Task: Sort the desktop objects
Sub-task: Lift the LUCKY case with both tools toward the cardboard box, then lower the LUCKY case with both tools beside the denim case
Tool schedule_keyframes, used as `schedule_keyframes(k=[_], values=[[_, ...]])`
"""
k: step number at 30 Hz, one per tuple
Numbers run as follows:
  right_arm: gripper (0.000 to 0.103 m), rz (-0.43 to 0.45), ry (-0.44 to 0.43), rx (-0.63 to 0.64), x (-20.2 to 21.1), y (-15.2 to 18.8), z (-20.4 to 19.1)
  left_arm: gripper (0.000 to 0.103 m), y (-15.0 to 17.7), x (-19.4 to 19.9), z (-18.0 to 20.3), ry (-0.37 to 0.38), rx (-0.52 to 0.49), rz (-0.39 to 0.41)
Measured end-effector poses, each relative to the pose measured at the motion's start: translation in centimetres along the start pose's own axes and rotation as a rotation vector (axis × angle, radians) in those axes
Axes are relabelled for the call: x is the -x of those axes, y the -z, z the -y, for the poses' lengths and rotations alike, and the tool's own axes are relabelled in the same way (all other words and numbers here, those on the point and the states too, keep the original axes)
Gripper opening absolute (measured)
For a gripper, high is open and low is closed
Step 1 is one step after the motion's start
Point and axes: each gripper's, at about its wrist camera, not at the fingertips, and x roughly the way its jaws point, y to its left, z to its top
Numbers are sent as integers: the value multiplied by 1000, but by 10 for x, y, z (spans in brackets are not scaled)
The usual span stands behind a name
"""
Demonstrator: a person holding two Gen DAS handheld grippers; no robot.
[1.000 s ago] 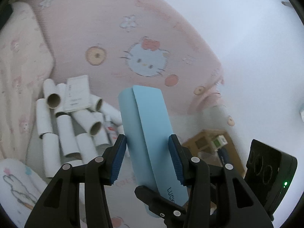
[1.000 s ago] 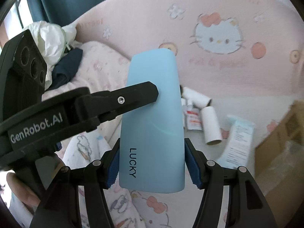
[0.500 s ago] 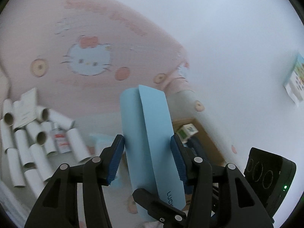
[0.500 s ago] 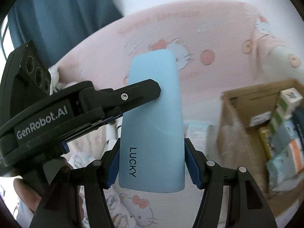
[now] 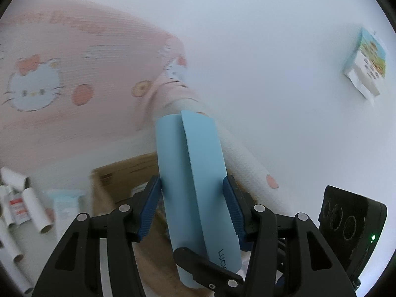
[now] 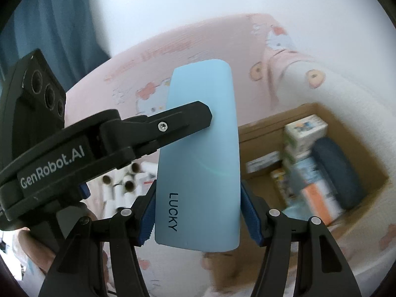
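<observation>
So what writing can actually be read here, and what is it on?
"LUCKY": on the blue case.
"GenRobot.AI": on the left gripper.
"LUC", cut off: the same case, left view.
Pink writing on the blanket: blurred.
Labels in the cardboard box: blurred.

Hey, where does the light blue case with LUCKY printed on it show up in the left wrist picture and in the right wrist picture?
Left wrist view: the light blue LUCKY case stands lower centre, edge-on, between this gripper's blue pads.
Right wrist view: the same case fills the centre, its broad printed face showing.
Shared landmark: the open brown cardboard box, behind the case on the left and to its right on the right.
</observation>
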Motion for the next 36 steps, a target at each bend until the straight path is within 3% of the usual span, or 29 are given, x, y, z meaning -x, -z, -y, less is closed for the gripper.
schedule_keyframes(k=[8, 13, 22, 28, 36], values=[[59, 52, 95, 51, 22, -23, 37, 56, -19, -38, 28, 103, 13, -26], [59, 35, 126, 84, 25, -35, 59, 56, -27, -66, 39, 129, 7, -55], [59, -103, 95, 121, 4, -35, 107, 56, -9, -111, 25, 143, 117, -169], [59, -207, 122, 198, -18, -24, 120, 56, 7, -140, 14, 138, 179, -236], [59, -341, 80, 214, -43, -17, 140, 56, 18, -173, -11, 133, 268, -366]])
